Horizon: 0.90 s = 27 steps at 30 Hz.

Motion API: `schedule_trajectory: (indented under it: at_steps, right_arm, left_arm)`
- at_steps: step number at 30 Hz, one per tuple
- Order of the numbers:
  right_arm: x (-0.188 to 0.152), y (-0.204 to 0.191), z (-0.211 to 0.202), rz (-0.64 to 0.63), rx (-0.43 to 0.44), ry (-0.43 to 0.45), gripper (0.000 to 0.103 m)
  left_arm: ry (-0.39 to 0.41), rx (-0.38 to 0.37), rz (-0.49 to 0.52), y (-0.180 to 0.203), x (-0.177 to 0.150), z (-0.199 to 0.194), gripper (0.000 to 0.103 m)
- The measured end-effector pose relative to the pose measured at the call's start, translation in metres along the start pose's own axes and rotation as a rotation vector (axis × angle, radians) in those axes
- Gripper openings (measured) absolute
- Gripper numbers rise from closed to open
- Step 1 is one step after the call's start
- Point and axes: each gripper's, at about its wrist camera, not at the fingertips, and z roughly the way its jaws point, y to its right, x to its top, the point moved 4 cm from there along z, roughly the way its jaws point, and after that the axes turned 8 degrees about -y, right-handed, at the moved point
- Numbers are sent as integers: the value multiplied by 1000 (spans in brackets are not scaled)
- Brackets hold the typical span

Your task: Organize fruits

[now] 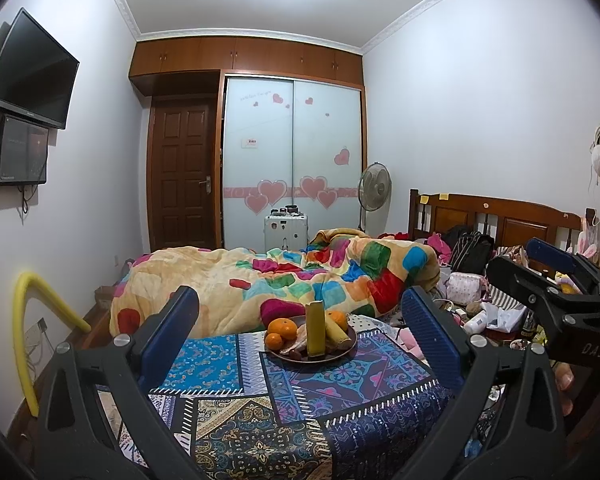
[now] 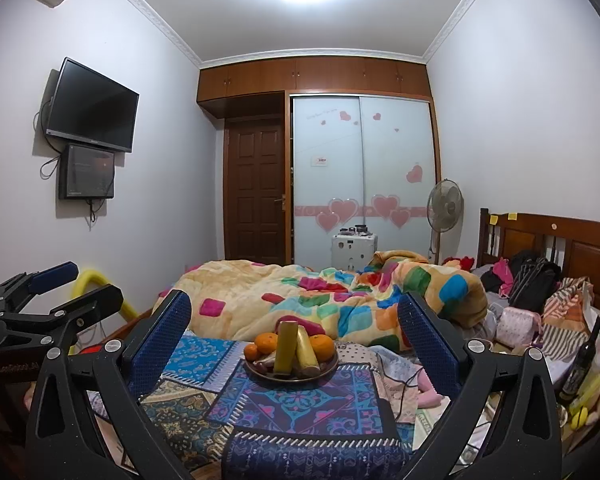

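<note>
Fruits (image 1: pixel 310 332) are sitting heaped on a dark plate (image 1: pixel 342 354), straight ahead of both tongs and well beyond their tips: oranges (image 1: pixel 282 328) toward the left tong's side, two pale yellow cut stalks (image 2: pixel 286 346) leaning upright in the middle, another orange toward the right. The left gripper (image 1: pixel 300 334) is hanging released, jaws spread wide and holding nothing; the right gripper (image 2: pixel 294 340) is likewise gaping and empty. Whether this pile is waiting to be sorted or is already arranged, the scene is not settling. Any approach is calling for care: the tall stalks are looking ready to topple, so a tong should be coming in low and from the side, closing on one piece at a time and keeping clear of its neighbours. The plate is resting on a patterned cloth (image 1: pixel 236 364) spread in front of the tongs. Beyond it a colourful quilt (image 1: pixel 300 276) is lying rumpled on the bed, with a wardrobe (image 1: pixel 292 160) bearing pink hearts farther off.
</note>
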Motion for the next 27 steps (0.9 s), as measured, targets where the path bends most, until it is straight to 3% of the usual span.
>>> schedule_trajectory:
  at_steps: [27]
  right_arm:
    - [2,-5,2,-4,-4,-9,103]
  left_arm:
    - [-13,-22,-16,-4,-6,5,103]
